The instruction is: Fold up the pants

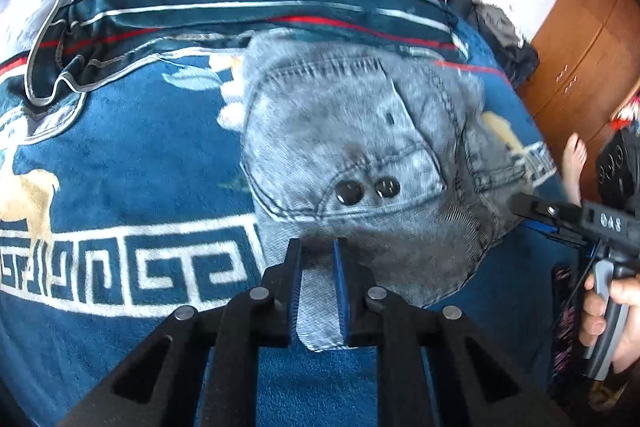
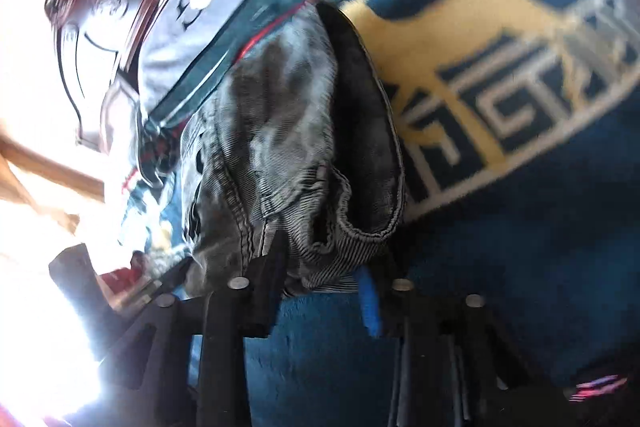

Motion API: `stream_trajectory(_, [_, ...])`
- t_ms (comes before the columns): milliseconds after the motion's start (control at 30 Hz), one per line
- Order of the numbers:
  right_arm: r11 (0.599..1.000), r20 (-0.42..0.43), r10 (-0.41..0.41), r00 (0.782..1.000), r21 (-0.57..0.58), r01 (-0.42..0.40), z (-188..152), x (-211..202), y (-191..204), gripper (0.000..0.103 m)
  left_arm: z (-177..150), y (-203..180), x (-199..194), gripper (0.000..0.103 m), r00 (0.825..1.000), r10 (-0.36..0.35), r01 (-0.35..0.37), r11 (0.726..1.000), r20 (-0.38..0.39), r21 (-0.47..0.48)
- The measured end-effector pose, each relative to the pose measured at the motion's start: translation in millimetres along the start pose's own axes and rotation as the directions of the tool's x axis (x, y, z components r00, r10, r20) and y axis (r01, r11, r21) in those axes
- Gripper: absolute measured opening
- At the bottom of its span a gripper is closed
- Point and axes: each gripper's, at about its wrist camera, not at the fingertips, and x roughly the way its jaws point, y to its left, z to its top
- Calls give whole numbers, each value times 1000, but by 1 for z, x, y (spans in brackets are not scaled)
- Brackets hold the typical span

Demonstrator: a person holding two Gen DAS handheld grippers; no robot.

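In the left wrist view, the pants [image 1: 352,163], grey washed denim with dark topstitching, a curved pocket and two dark round buttons, lay bunched into a compact heap on the blue plush blanket [image 1: 132,155], which carried a white key-pattern border and a tan deer. The left gripper [image 1: 317,291] had its jaws drawn close on a flap of paler fabric at the near edge of the heap, so it gripped the pants there. To the right, the right gripper [image 1: 538,217] reached in at the heap's right edge, with the person's right hand [image 1: 608,315] on its handle; whether it pinched cloth could not be told from this side. Behind lay a folded quilt [image 1: 240,3] with dark, white and red stripes. To do this fold well, I judged that both grips should travel together and level, carrying the held edge over so that seams meet; denim this thick keeps a crease but drags on plush, so lifting clear before laying down would help. In the right wrist view, blurred by motion, the pants [image 2: 280,131] showed ribbed elastic waistband, a heavy stitched seam and dark lining. The right gripper [image 2: 322,269] held that ribbed edge between its narrowed jaws, black finger on one side, blue pad [image 2: 369,307] on the other, just above the blanket [image 2: 540,227].
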Motion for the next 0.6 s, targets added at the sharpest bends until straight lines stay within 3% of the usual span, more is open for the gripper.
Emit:
stream_trajectory(33, [999,17,-27,999,-44,27,3,-7,7,58,3,5,-6,17,1000,-4,4,1000,19,-9])
stream_trajectory(67, [996,43,-35,998,-78,38,4,-17,11,64,8,8,-10,17,999,-8,8,1000,35,-15])
stream_trajectory(200, [993,113,-33,993,-113,46,22,-35,17,67,46,18,-8,25,999,-4,6,999,46,-44])
stream_trajectory(267, [995,116,-22,993,-93,33,38,-32,11,70,69,25,3,53,999,-8,11,996,36,-87])
stream_trajectory(333, [997,115,-16,993,-67,24,56,-18,9,70,93,36,15,65,999,-2,9,990,48,-144])
stream_trajectory(433, [1000,114,-2,993,-11,3,84,1,-3,70,128,57,39,66,999,-4,14,969,39,-248])
stream_trajectory(533, [996,100,60,993,59,-67,98,17,-21,67,146,70,75,64,999,-19,3,950,-48,-312])
stream_trajectory(600, [995,79,71,994,70,-76,103,32,-24,41,149,73,100,35,993,-17,-20,950,-114,-312])
